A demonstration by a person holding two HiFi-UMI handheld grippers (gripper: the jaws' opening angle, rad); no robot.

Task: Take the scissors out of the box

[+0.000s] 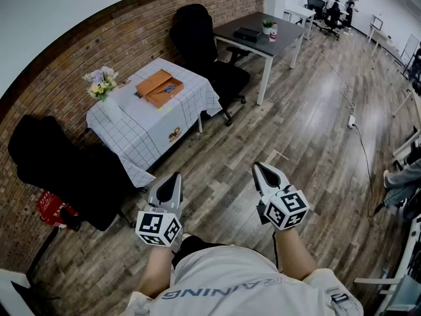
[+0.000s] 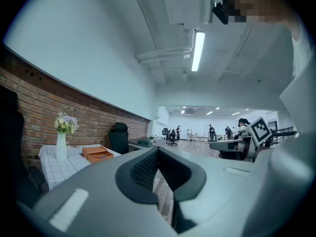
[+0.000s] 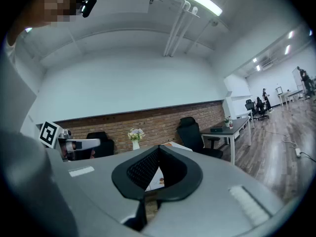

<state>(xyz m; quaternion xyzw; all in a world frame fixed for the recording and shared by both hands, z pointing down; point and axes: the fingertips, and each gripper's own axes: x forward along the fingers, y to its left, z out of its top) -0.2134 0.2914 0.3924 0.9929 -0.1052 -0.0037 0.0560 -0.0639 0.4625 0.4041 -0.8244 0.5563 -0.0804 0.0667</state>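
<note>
An open orange box [image 1: 160, 87] lies on a small table with a white checked cloth [image 1: 141, 127], far ahead and to the left. A small dark object [image 1: 170, 88] lies inside it; it is too small to name as scissors. The left gripper view has the same box [image 2: 97, 153] at its left, far off. My left gripper [image 1: 176, 176] [image 2: 158, 149] and my right gripper [image 1: 257, 167] [image 3: 159, 147] are held level over the wooden floor in front of the person, well short of the table. Both are shut with nothing between the jaws.
A vase of flowers [image 1: 102, 84] stands on the table's left corner. A black office chair [image 1: 207, 48] stands behind the table, a dark desk [image 1: 263, 31] beyond it. Black chairs [image 1: 52, 160] and a red thing [image 1: 56, 209] line the brick wall at left. A cable [image 1: 360, 133] runs across the floor at right.
</note>
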